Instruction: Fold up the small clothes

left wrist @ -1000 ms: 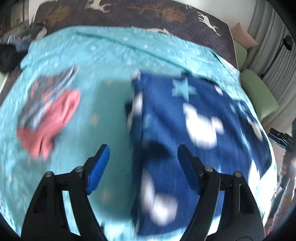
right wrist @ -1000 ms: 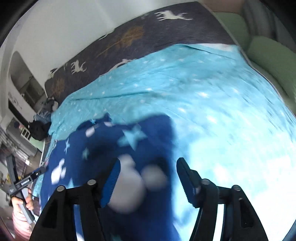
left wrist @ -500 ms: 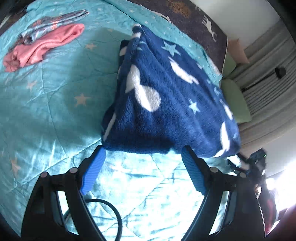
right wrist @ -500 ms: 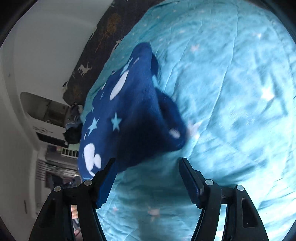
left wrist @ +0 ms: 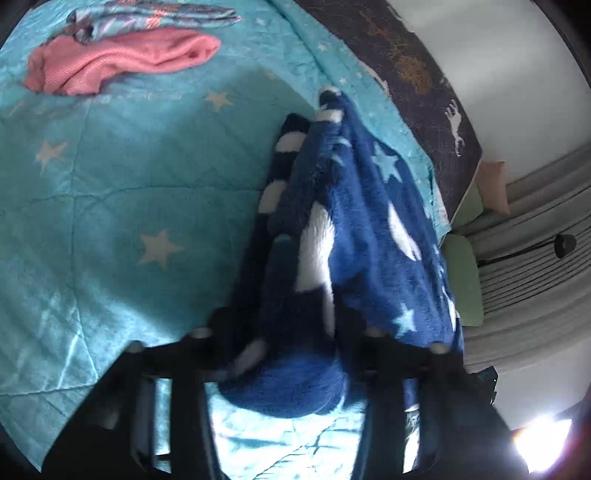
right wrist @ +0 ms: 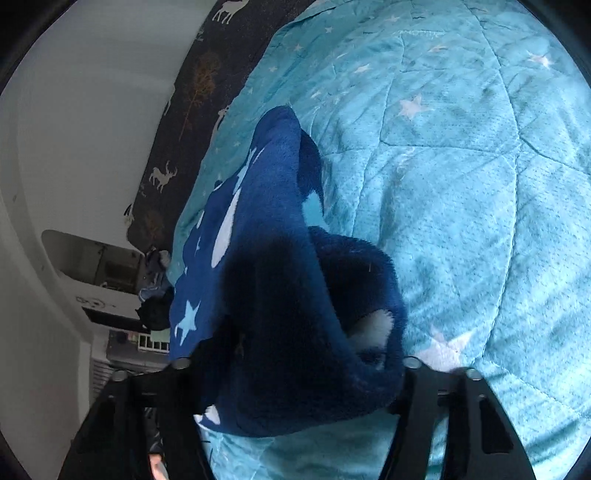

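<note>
A fluffy dark blue garment (left wrist: 351,229) with white stars and shapes lies bunched on the turquoise star-print quilt (left wrist: 110,184). My left gripper (left wrist: 284,332) has the near edge of the garment between its fingers, which hide under the fleece. In the right wrist view the same blue garment (right wrist: 280,266) rises in a fold, and my right gripper (right wrist: 295,362) has its other near corner between its fingers, the fingertips covered by cloth.
A pink garment (left wrist: 118,62) and a patterned grey one (left wrist: 147,18) lie at the far left of the quilt. A dark deer-print cover (left wrist: 417,74) borders the quilt. Green cushions (left wrist: 461,277) and grey curtains are at right. Shelving (right wrist: 107,273) stands at left.
Both grippers moved in from open above the spread garment onto its near edge. The fleece now bunches up between the fingers and its edge lifts into a fold.
</note>
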The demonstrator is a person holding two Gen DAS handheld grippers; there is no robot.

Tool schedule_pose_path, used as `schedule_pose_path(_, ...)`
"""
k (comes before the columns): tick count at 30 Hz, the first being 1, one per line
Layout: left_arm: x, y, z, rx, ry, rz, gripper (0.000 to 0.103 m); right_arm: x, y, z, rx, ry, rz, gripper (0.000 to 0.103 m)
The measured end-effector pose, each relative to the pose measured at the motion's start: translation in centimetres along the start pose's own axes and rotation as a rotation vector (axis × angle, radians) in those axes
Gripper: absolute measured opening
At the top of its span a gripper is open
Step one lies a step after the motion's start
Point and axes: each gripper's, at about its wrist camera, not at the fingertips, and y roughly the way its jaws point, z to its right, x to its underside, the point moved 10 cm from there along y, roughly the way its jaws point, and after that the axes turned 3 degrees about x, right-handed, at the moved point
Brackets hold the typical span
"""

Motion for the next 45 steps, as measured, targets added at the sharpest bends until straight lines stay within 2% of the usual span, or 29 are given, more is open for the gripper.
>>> schedule_pose_path(3,0.0,-1.7,1.7,-0.006,0.049,0.045,0.029,0.1,-1.1,-0.8,-0.014,-0.005,0.038,0.024)
schedule_pose_path(4,0.0,-2.5,2.4,0.011,0.049,0.052,0.028,0.1,-2.0,-1.6,-0.031,-0.02,0.058,0.023)
schedule_pose_path(5,0.0,-3.5,3.2,0.032,0.059,0.064,0.021,0.2,-2.8,-2.4,-0.054,-0.03,0.073,0.02)
schedule_pose_path(6,0.1,-5.2,4.3,0.051,0.099,0.086,0.018,0.2,-3.9,-3.2,-0.08,-0.044,0.088,0.014)
schedule_pose_path(10,0.8,-10.2,6.4,0.08,0.235,0.148,0.01,1.4,-8.2,-5.4,-0.076,-0.143,0.132,0.013)
schedule_pose_path(12,1.4,-11.6,6.2,0.075,0.275,0.154,0.01,2.5,-8.8,-5.2,-0.063,-0.155,0.109,0.013)
schedule_pose_path(13,1.6,-11.7,5.7,0.049,0.281,0.158,0.01,3.3,-8.6,-4.8,-0.04,-0.169,0.088,0.013)
schedule_pose_path(14,1.7,-11.7,5.1,0.024,0.276,0.156,0.02,3.5,-8.5,-4.3,-0.014,-0.177,0.08,0.014)
schedule_pose_path(15,2.2,-11.3,4.0,-0.003,0.25,0.128,0.04,3.9,-8.4,-3.6,0.012,-0.175,0.075,0.018)
schedule_pose_path(16,2.6,-10.8,3.4,-0.005,0.228,0.108,0.05,4.3,-8.1,-2.8,0.032,-0.156,0.062,0.02)
schedule_pose_path(17,3.2,-10.3,2.9,0.007,0.203,0.081,0.063,4.7,-8.0,-2.1,0.03,-0.138,0.049,0.028)
schedule_pose_path(18,3.9,-9.5,2.4,0.024,0.187,0.045,0.064,5.1,-7.9,-1.7,0.021,-0.124,0.039,0.042)
schedule_pose_path(20,5.1,-8.1,1.9,0.01,0.179,-0.002,0.066,5.7,-7.8,-1.2,0.016,-0.113,0.029,0.06)
schedule_pose_path(21,5.5,-7.0,1.8,0.012,0.176,-0.032,0.069,5.9,-7.7,-1.0,0.019,-0.113,0.025,0.065)
schedule_pose_path(23,6.3,-4.7,1.6,0.016,0.134,-0.09,0.075,6.0,-6.9,-0.8,0.025,-0.115,0.007,0.068)
schedule_pose_path(27,6.4,-1.2,0.8,0.023,0.021,-0.132,0.075,5.7,-5.2,0.0,0.022,-0.065,-0.021,0.073)
schedule_pose_path(32,4.6,0.2,0.9,0.057,-0.058,-0.089,0.075,3.3,-3.4,1.0,-0.005,0.012,0.011,0.073)
schedule_pose_path(34,4.0,0.7,1.1,0.07,-0.078,-0.087,0.061,2.1,-2.7,1.0,-0.004,0.025,0.031,0.073)
schedule_pose_path(35,3.8,1.0,1.0,0.075,-0.08,-0.091,0.045,1.4,-2.3,0.8,0.002,0.024,0.034,0.073)
schedule_pose_path(36,3.6,1.5,1.2,0.107,-0.089,-0.109,0.029,1.0,-2.1,1.0,0.007,0.024,0.033,0.072)
schedule_pose_path(37,3.7,1.7,1.4,0.127,-0.102,-0.116,0.026,0.5,-1.7,0.9,0.01,0.024,0.034,0.068)
schedule_pose_path(38,3.5,1.7,1.5,0.133,-0.111,-0.107,0.022,0.1,-1.3,0.6,-0.003,0.024,0.036,0.045)
schedule_pose_path(39,3.5,1.3,1.9,0.128,-0.083,-0.092,0.02,-0.1,-1.0,0.3,-0.019,0.034,0.025,0.028)
schedule_pose_path(42,3.1,-1.1,3.2,0.118,0.014,-0.029,0.017,-0.3,-2.4,-0.9,-0.025,0.006,0.077,0.019)
schedule_pose_path(45,3.4,-4.2,4.9,0.137,0.087,0.003,0.017,0.7,-5.0,-2.9,-0.053,-0.039,0.092,0.016)
